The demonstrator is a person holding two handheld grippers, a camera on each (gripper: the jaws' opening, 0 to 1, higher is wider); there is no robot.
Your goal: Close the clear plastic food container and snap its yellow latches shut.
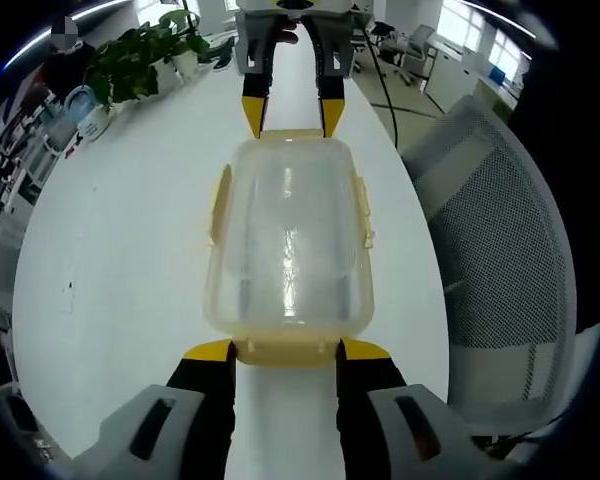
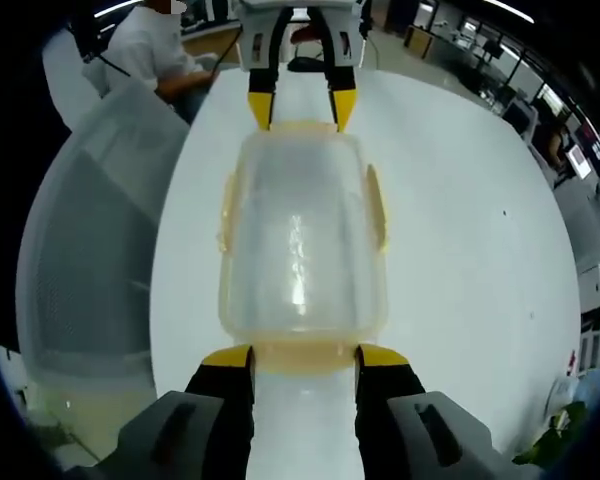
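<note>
Both hand-held grippers, left [image 1: 285, 350] and right [image 2: 304, 357], sit spread at opposite end latches of the lidded container [image 1: 288, 240] at frame centre, seemingly poised to press them shut.

open-plan office. long white counter [image 1: 130, 250], mesh-backed office chair [image 1: 500, 250] pulled up beside it, potted plants [image 1: 145, 55] at the far end, more desks and chairs [image 1: 415, 45] by big windows [image 1: 475, 35], a person seated at a far desk [image 2: 155, 50], ceiling strip lights.
</note>
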